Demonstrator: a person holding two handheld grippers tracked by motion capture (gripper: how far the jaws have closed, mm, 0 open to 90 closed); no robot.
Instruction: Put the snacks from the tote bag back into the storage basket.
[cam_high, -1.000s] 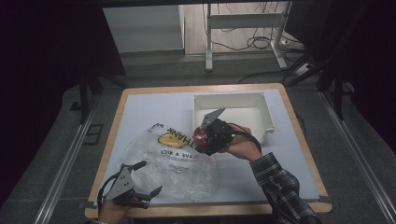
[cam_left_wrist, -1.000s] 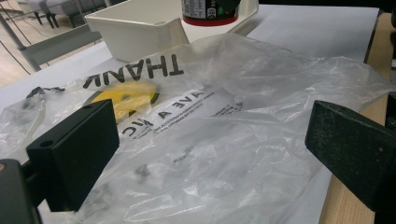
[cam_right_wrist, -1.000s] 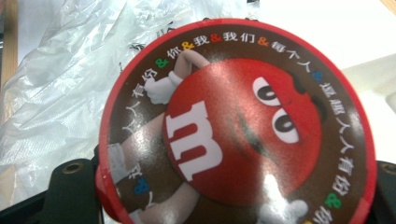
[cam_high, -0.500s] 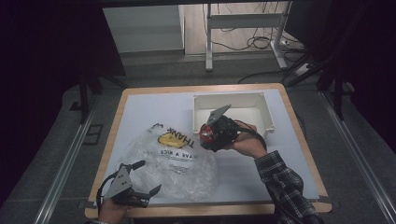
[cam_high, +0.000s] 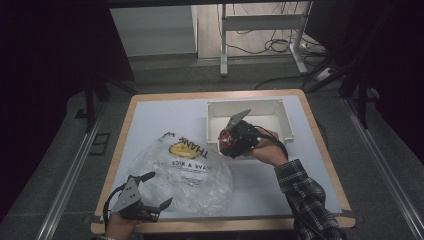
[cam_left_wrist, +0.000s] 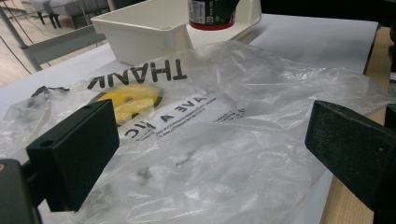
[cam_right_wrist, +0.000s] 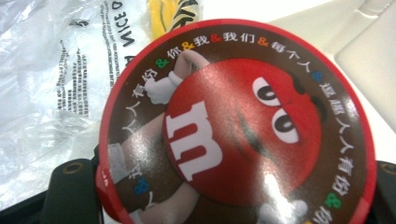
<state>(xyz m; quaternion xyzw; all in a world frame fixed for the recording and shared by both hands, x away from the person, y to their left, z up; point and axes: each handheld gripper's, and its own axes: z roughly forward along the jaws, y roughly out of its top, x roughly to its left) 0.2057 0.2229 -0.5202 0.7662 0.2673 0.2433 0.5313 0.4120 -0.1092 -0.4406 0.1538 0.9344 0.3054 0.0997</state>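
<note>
High view: table (cam_high: 150, 115) has a white top with a wood border; the bare stretch lies along the far left and the near right, and dark floor with metal rails flanks both sides. A white bin (cam_high: 280, 112) sits at the far right of the top, near the back edge. A clear plastic bag (cam_high: 185, 175), printed THANK and crumpled, lies at near left, just beside the bin's near corner. Right gripper (cam_high: 231, 141) is over the bin's near-left corner, closed on a red M&M's canister (cam_high: 227, 141). Left gripper (cam_high: 155, 192) rests at the table's near edge, jaws spread wide, tips at the bag's rim. Left gripper view: both black jaws stand far apart with nothing between them; the bag (cam_left_wrist: 224, 130) spreads just ahead, bin (cam_left_wrist: 140, 32) behind it, canister (cam_left_wrist: 210, 14) above the bin's corner. Right gripper view: canister lid (cam_right_wrist: 238, 126), red rim with a cartoon face, clamped between the jaws at its sides; bag (cam_right_wrist: 51, 74) below-left, bin (cam_right_wrist: 369, 51) at right. Bin contents: cannot tell.
</note>
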